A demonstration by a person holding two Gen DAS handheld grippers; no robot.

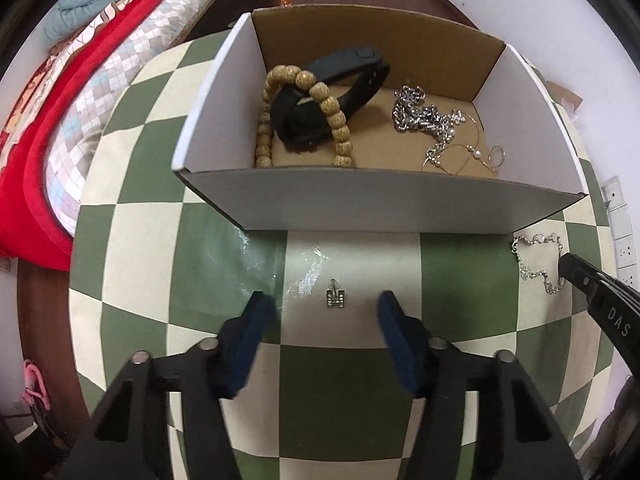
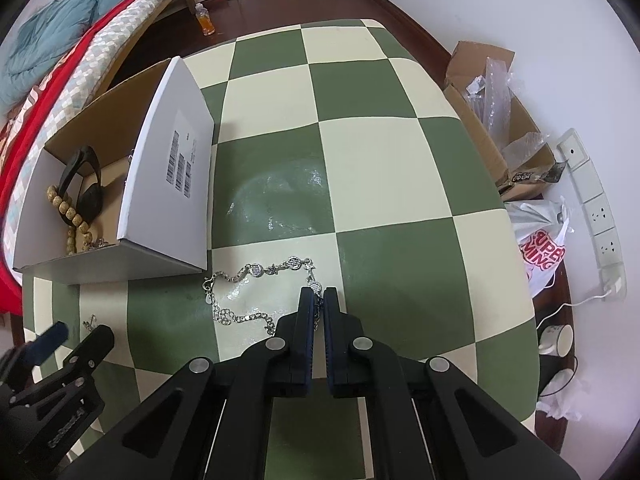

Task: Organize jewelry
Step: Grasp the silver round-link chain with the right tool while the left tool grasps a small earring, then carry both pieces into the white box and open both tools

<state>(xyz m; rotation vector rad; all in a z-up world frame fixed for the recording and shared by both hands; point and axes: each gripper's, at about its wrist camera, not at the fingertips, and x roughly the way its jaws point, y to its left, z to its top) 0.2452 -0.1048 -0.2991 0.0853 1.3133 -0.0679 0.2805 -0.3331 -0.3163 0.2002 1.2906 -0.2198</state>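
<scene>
Our left tongs (image 1: 322,306) stand apart just in front of the box (image 1: 376,204), low over the tabletop (image 1: 348,392), with a small silver earring (image 1: 335,299) lying between the tips. Inside the box, from its left: a bead bracelet (image 1: 320,96), a black watch (image 1: 340,80), then tangled silver chains (image 1: 428,116). Off the box's right front corner, our right tongs (image 2: 319,294) are pinched together on a silver chain (image 2: 256,270) lying on the tabletop.
</scene>
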